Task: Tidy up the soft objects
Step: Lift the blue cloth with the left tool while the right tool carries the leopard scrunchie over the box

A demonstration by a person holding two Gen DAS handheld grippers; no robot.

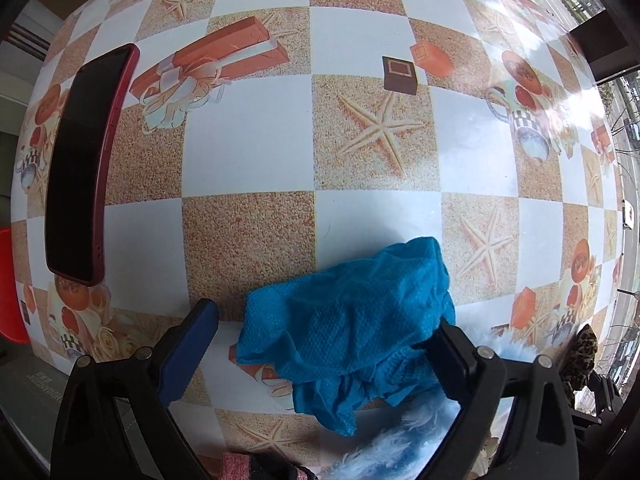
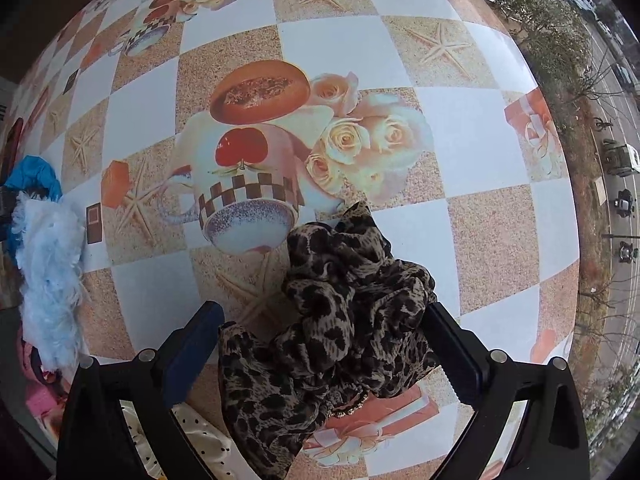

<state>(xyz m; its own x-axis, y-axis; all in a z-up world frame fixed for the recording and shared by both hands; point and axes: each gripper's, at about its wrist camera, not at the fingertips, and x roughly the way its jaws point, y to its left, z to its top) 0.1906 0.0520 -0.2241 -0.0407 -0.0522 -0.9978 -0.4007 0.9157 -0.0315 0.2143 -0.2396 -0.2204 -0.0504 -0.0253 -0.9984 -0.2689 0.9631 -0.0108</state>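
Observation:
In the left wrist view a crumpled blue cloth (image 1: pixel 352 320) lies on the patterned table between the fingers of my left gripper (image 1: pixel 326 320), which is open; the cloth rests against the right finger and is apart from the left one. In the right wrist view a leopard-print fabric piece (image 2: pixel 336 332) lies between the fingers of my right gripper (image 2: pixel 324 320), which is open around it. The blue cloth (image 2: pixel 30 176) also shows at the far left there.
A dark red phone (image 1: pixel 80 164) lies on the table at the left. A fluffy light-blue item (image 2: pixel 50 276) lies at the left, with pink fabric (image 2: pixel 38 400) and white dotted cloth (image 2: pixel 192 440) near the front edge. The table edge (image 2: pixel 560 200) curves on the right.

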